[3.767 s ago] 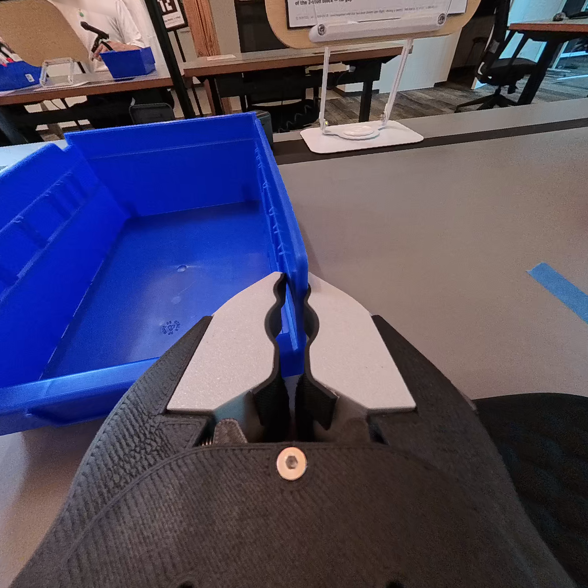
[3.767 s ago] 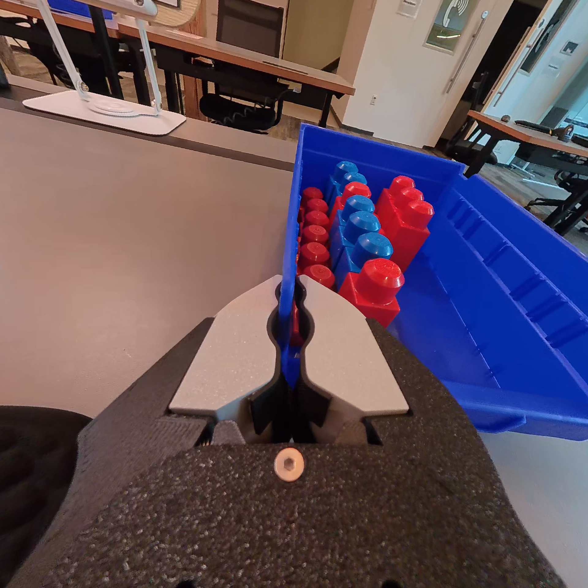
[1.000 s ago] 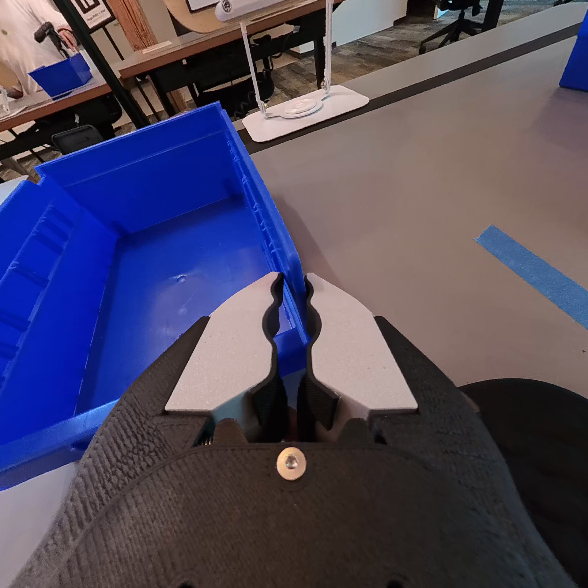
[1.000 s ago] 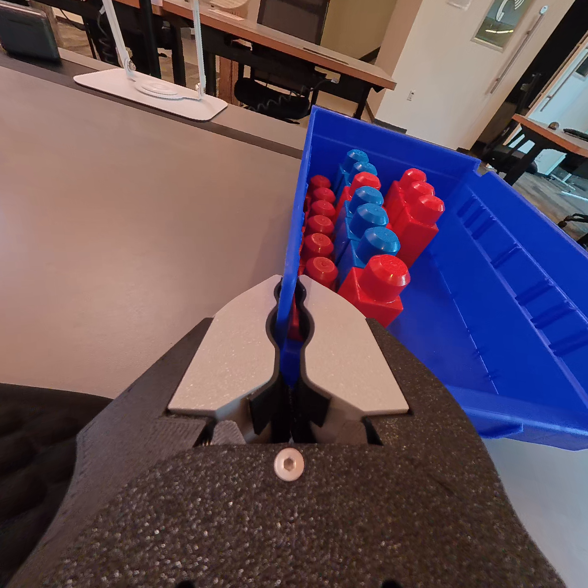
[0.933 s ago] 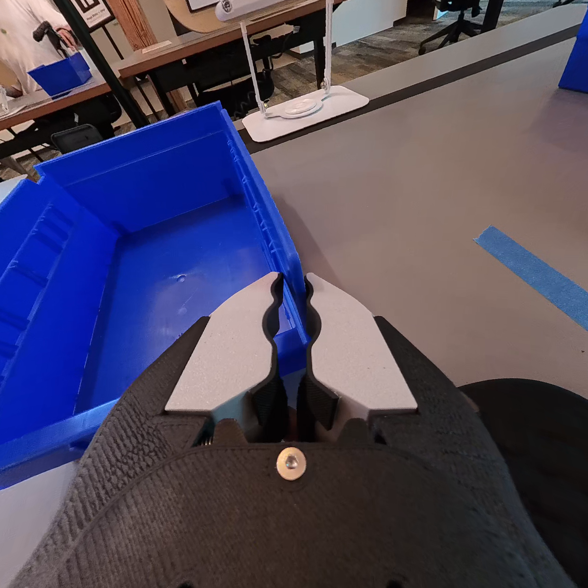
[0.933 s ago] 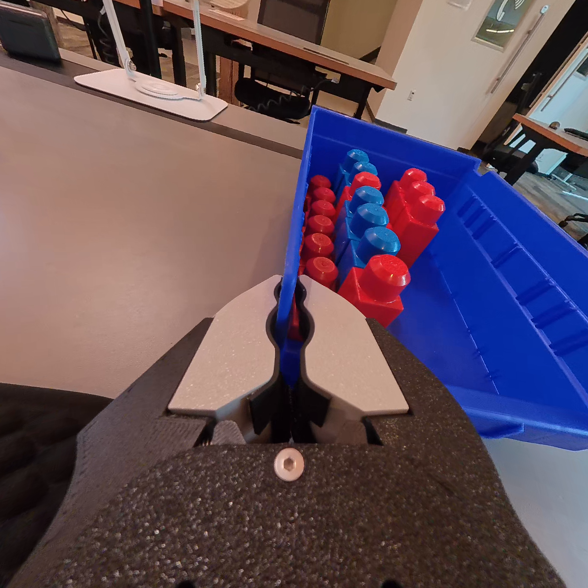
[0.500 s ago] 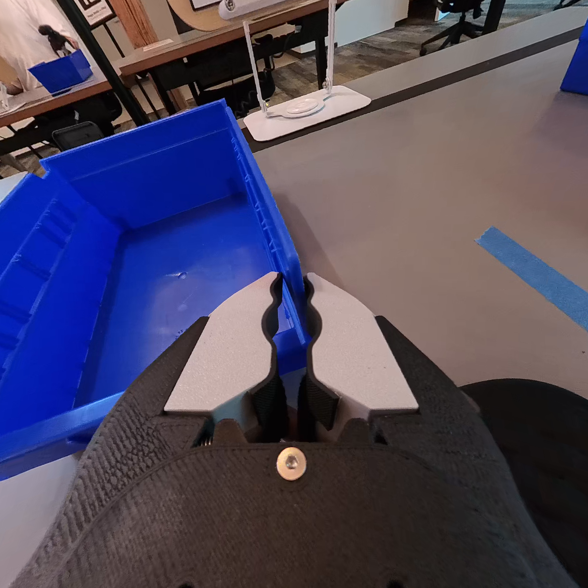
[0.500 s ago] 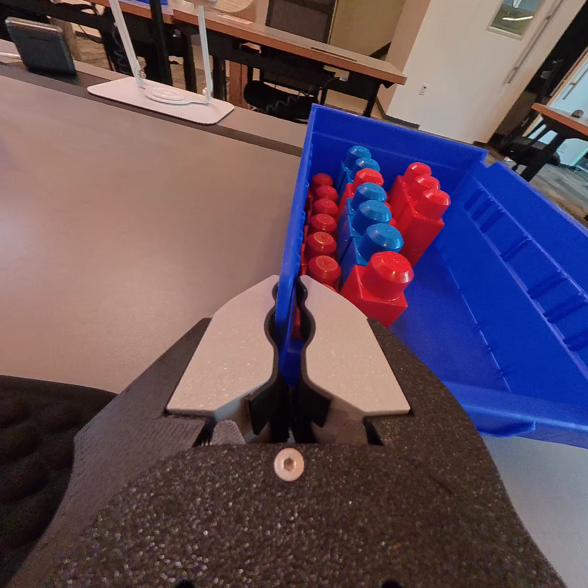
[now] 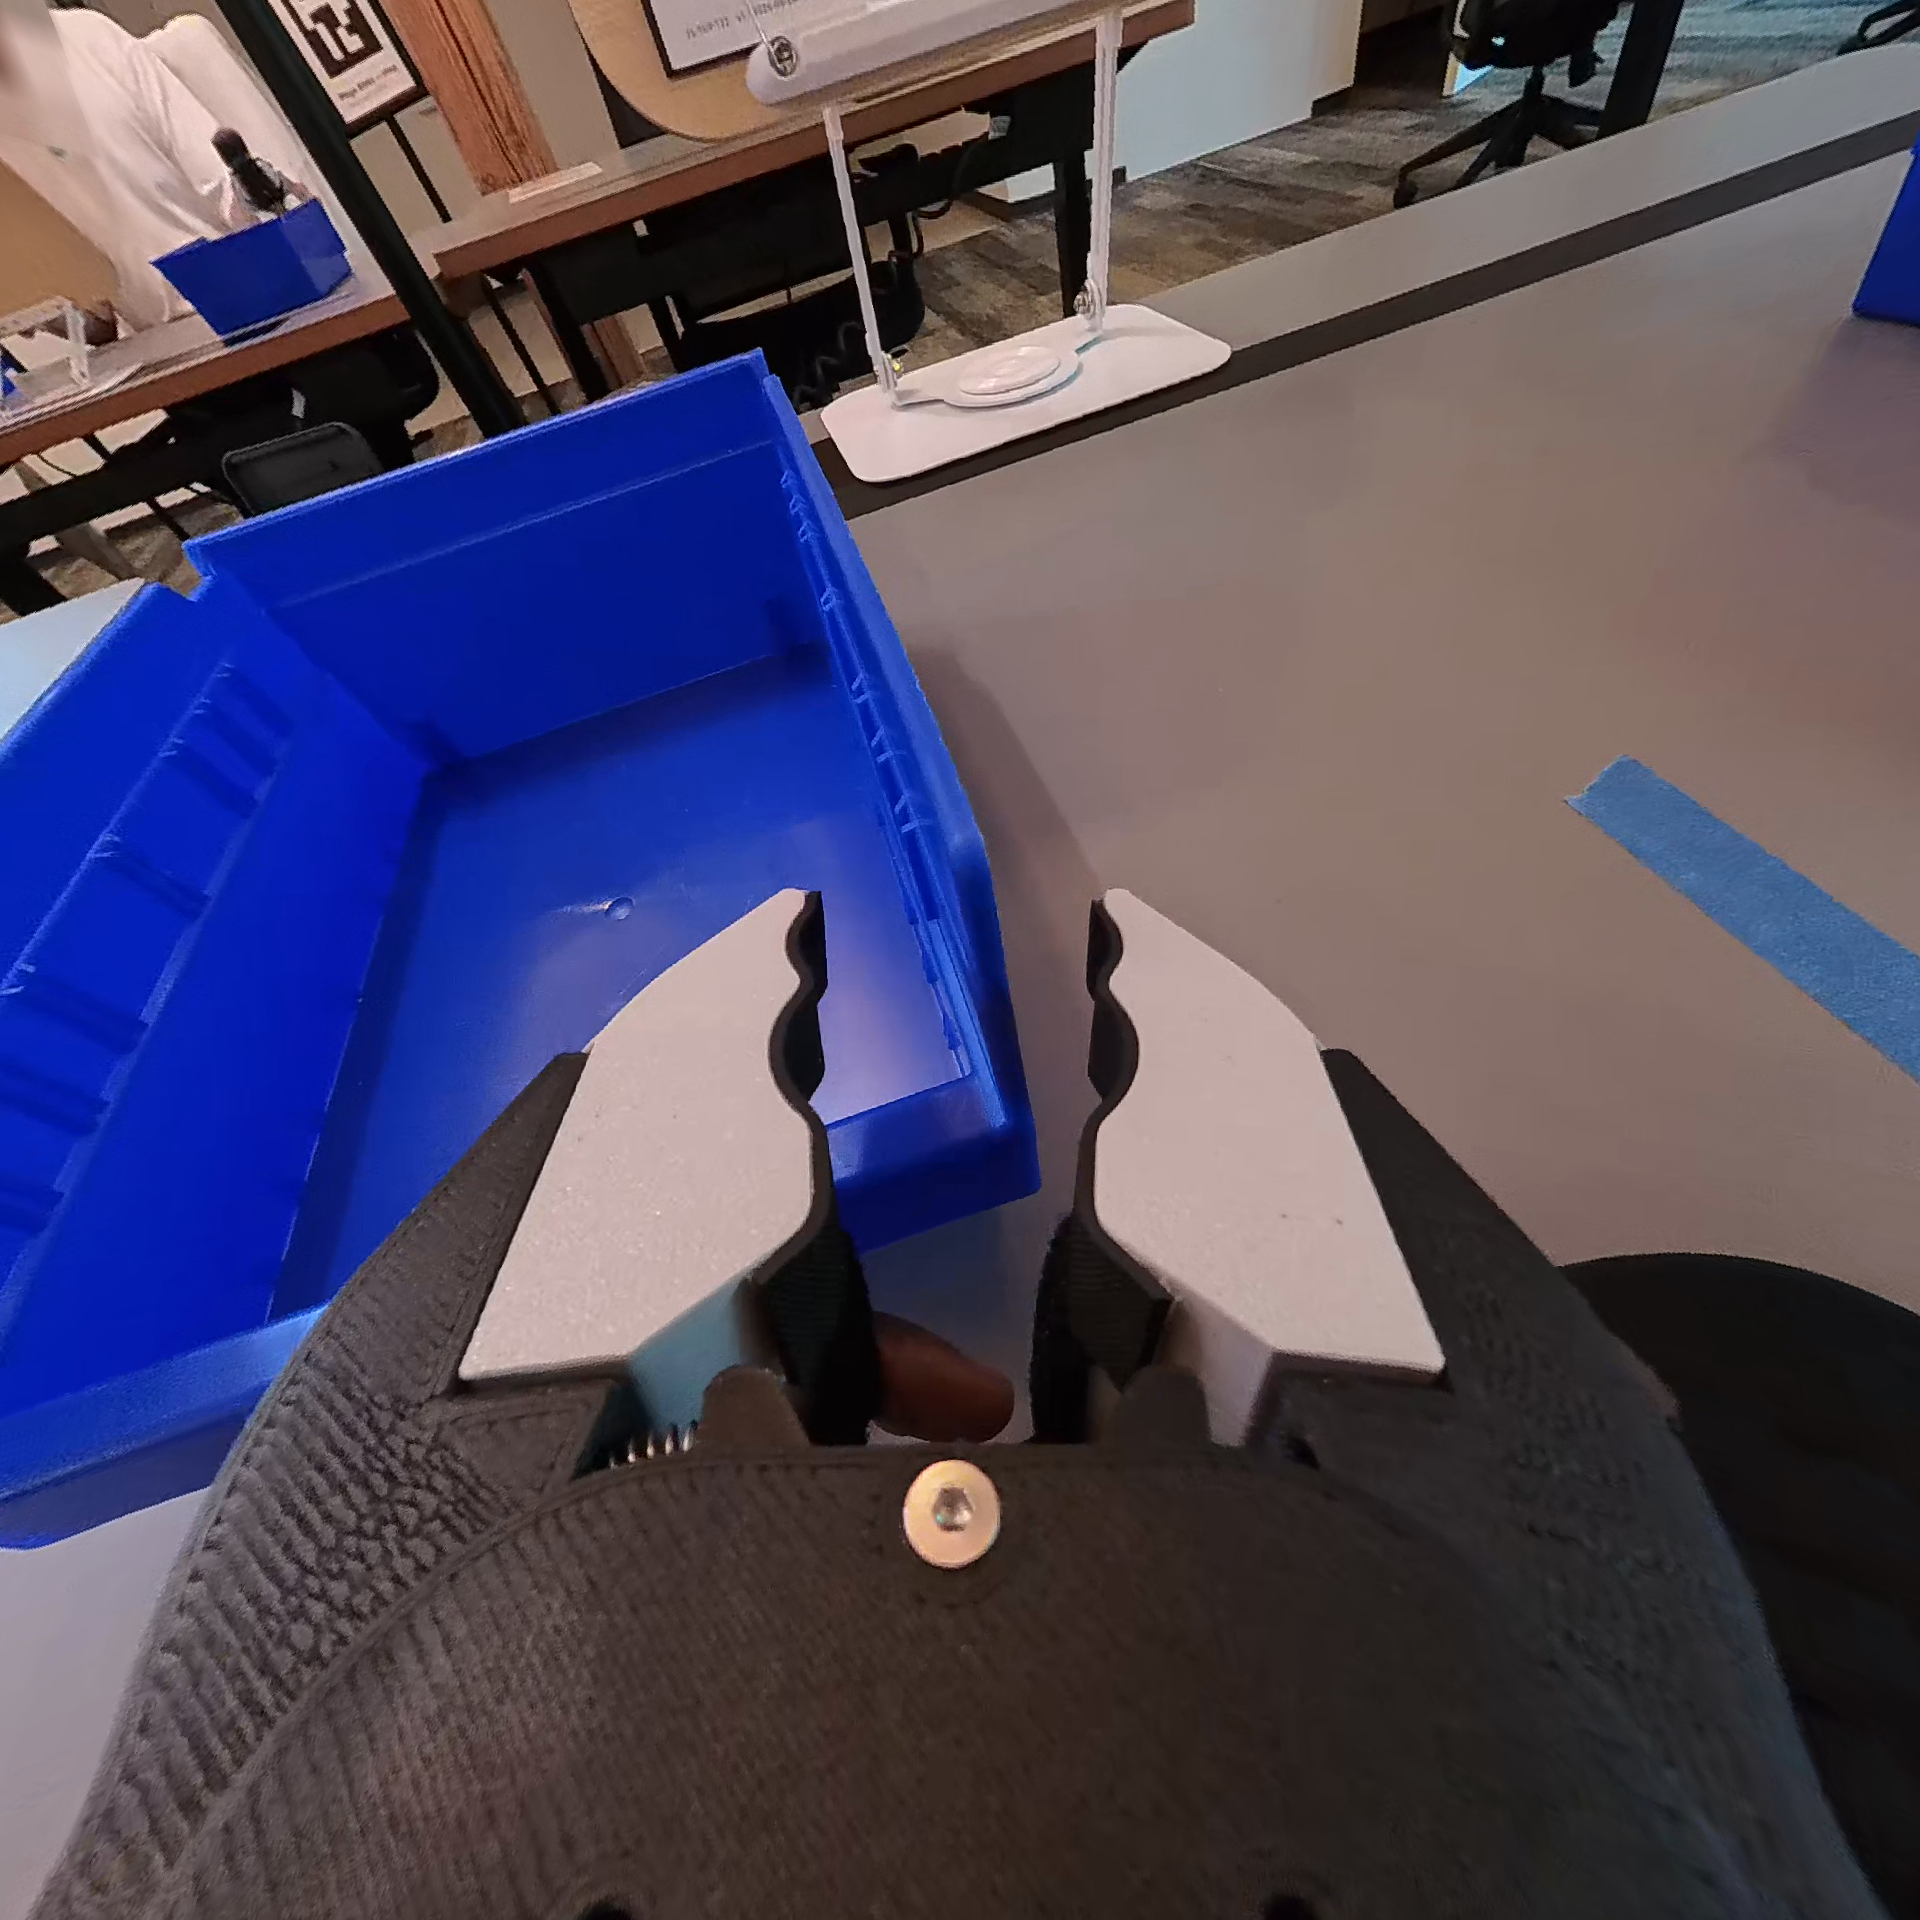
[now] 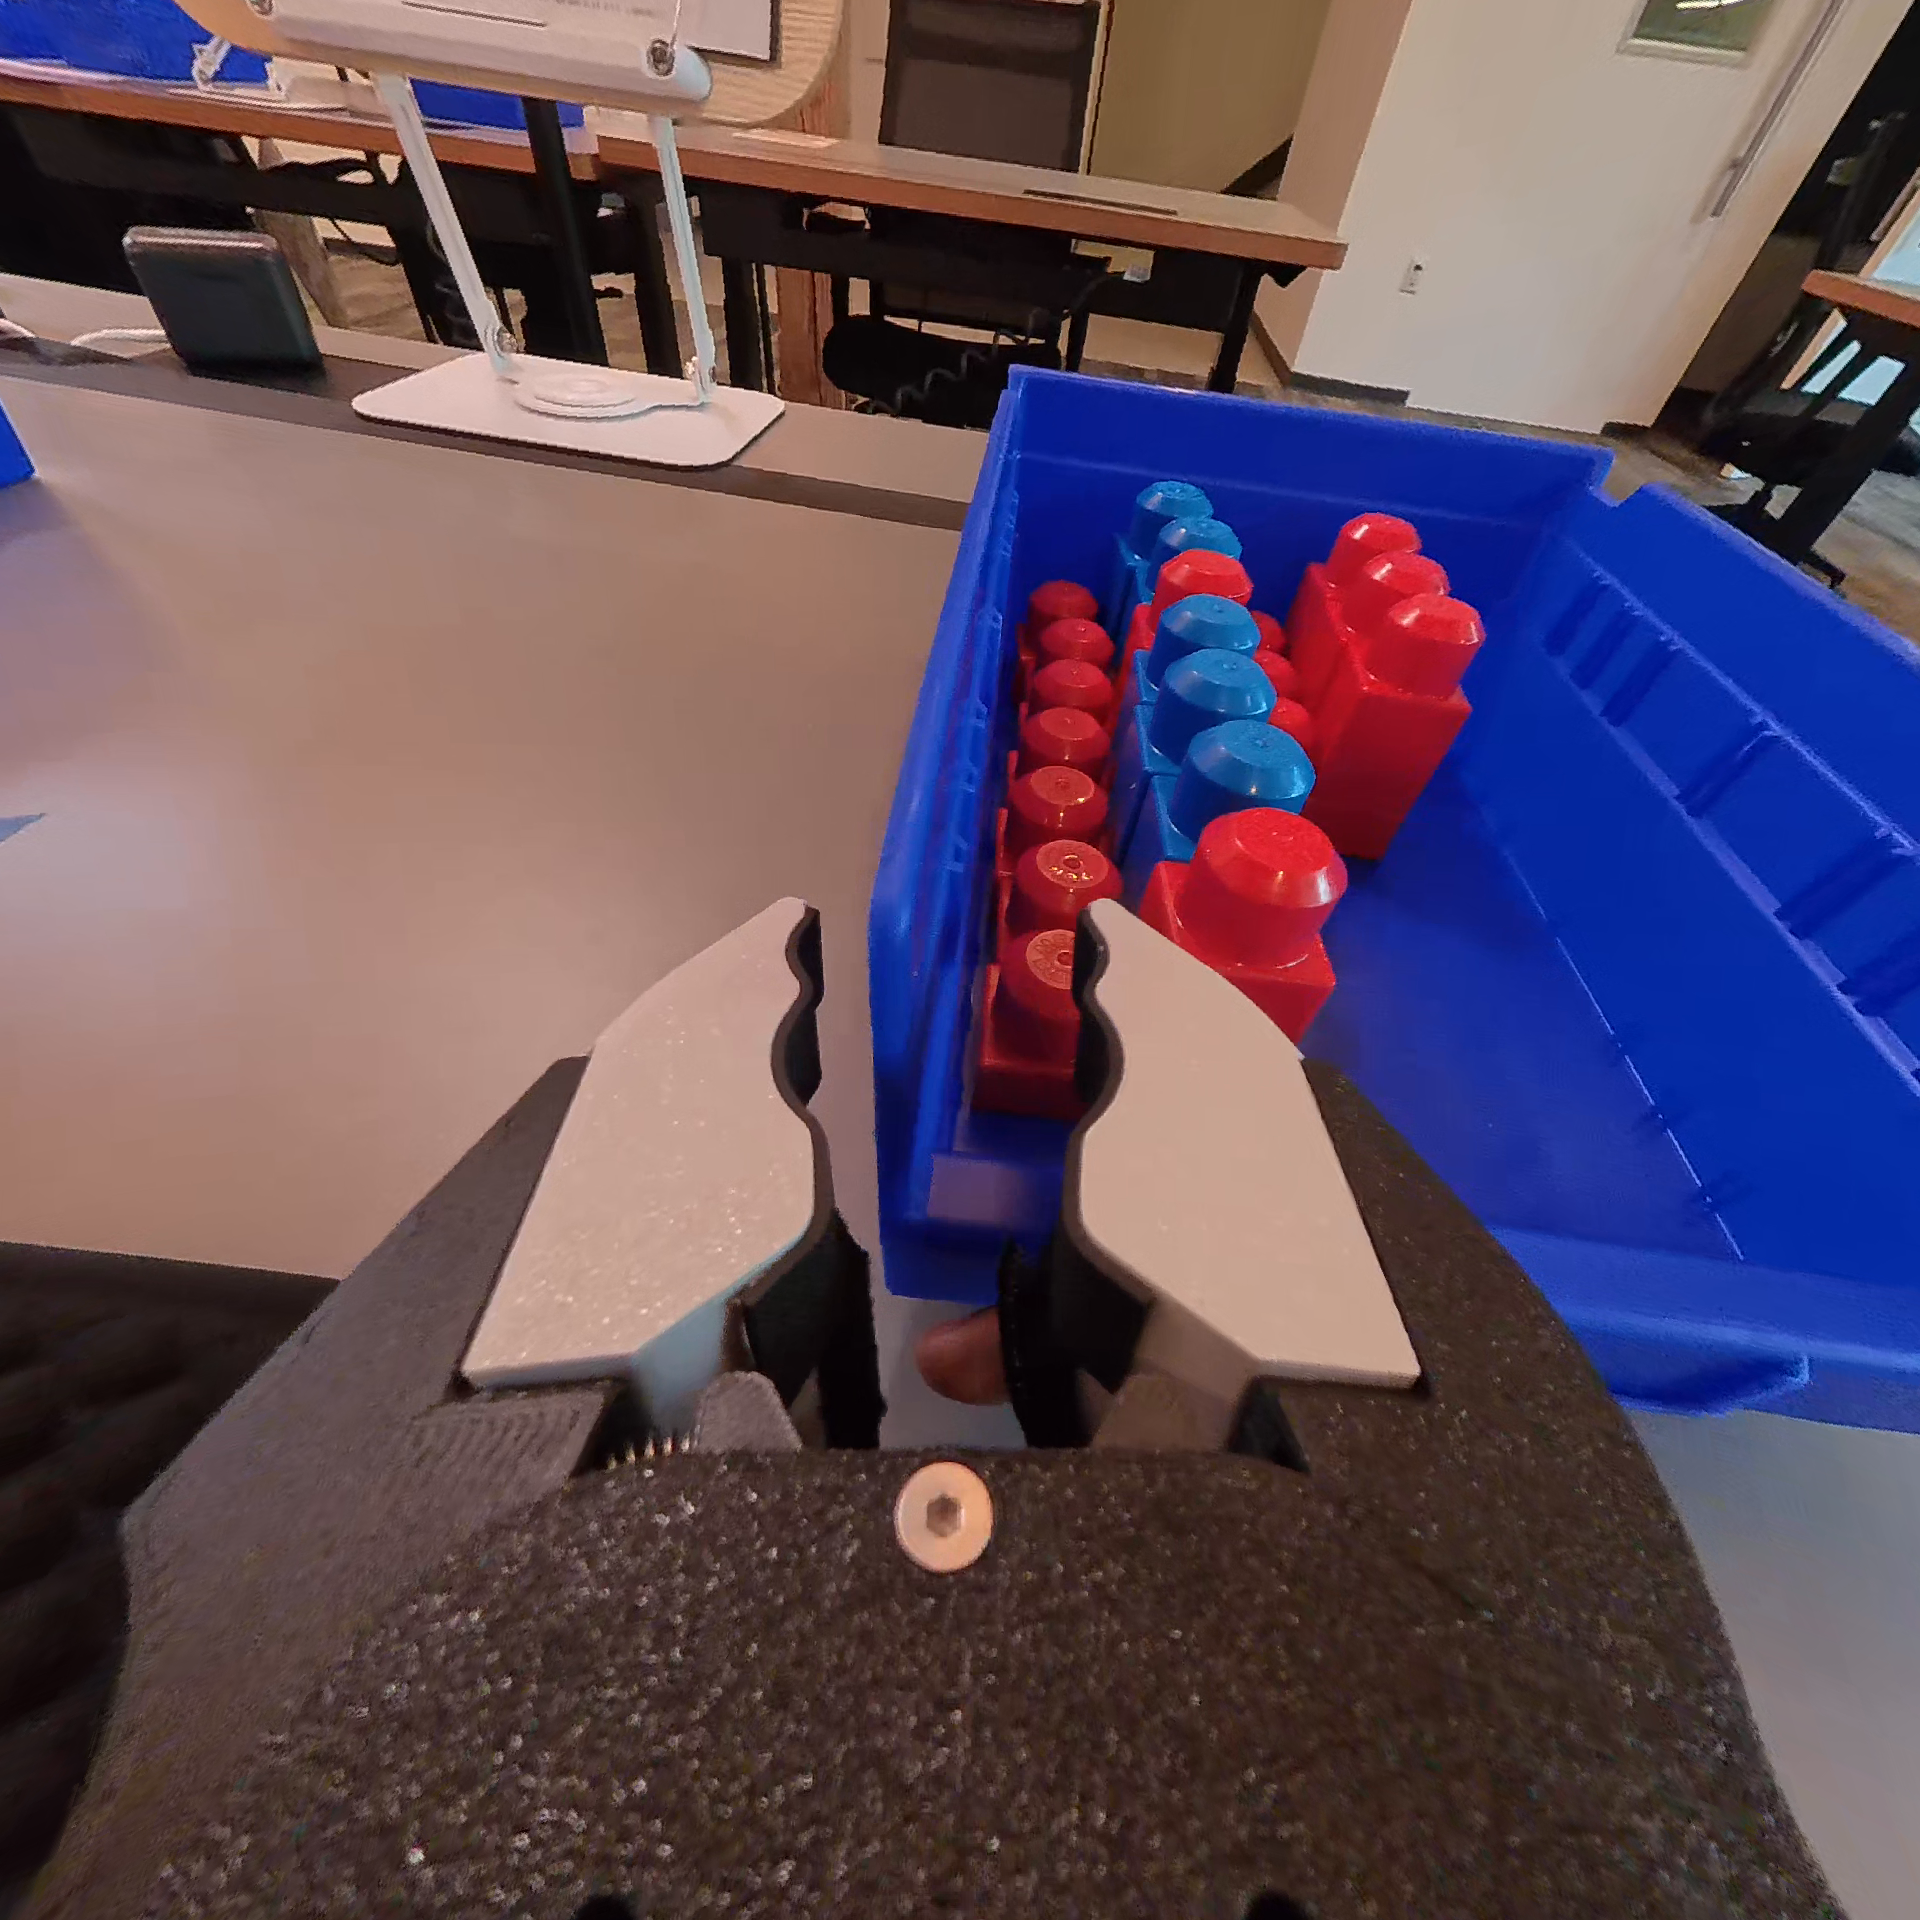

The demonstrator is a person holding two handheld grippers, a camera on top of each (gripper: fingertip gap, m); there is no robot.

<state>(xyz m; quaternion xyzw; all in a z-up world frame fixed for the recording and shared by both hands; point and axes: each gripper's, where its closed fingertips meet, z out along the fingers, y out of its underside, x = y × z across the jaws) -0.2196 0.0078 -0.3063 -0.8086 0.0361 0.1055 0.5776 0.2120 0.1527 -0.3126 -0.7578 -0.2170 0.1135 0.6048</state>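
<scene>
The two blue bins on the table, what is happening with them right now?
A person holds a gripper in each hand. The left gripper has its jaws open astride the right wall of the empty blue bin, not pressing it. The right gripper is open astride the left wall of the bin of red and blue blocks. Both bins rest on the grey table.

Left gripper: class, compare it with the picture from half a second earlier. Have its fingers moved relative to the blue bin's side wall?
Yes. The left gripper has opened: its fingers, earlier closed on the blue bin's side wall, now stand apart on either side of it.
</scene>
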